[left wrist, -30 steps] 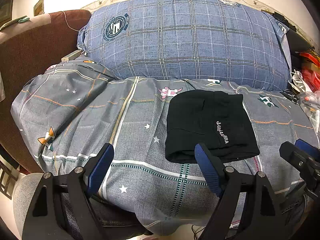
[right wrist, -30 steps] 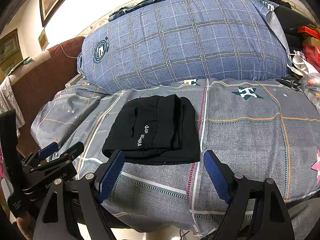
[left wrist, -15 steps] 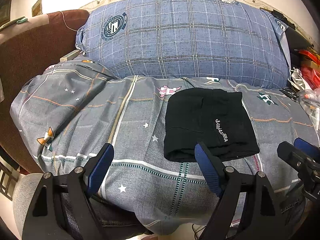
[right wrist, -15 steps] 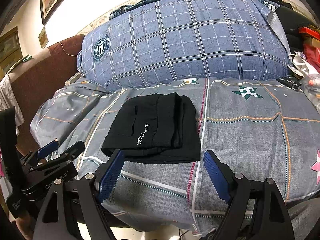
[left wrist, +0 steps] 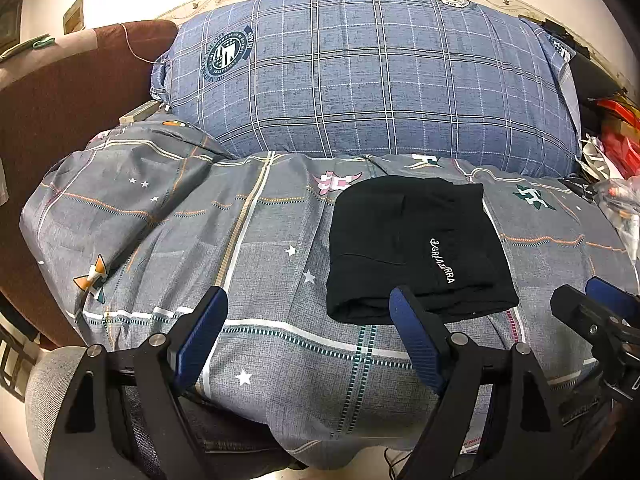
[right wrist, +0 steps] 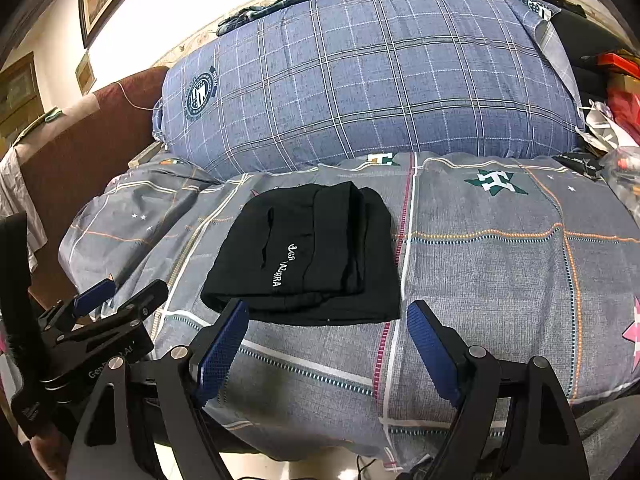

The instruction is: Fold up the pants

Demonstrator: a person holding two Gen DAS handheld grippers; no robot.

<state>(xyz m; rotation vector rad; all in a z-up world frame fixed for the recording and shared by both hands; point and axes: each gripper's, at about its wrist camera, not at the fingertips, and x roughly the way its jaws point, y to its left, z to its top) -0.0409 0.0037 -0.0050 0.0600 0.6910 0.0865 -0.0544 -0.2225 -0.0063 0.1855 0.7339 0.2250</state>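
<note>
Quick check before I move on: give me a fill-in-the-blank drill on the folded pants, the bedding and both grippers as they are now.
1. The folded black pants lie on the grey patterned quilt, in front of the ____ plaid pillow.
2. The lettering on the pants is ____.
3. The left gripper and the right gripper both have their jaws ____.
4. Neither gripper holds the pants; each hovers at the quilt's ____ edge.

Missing words: blue; white; open; near
</note>
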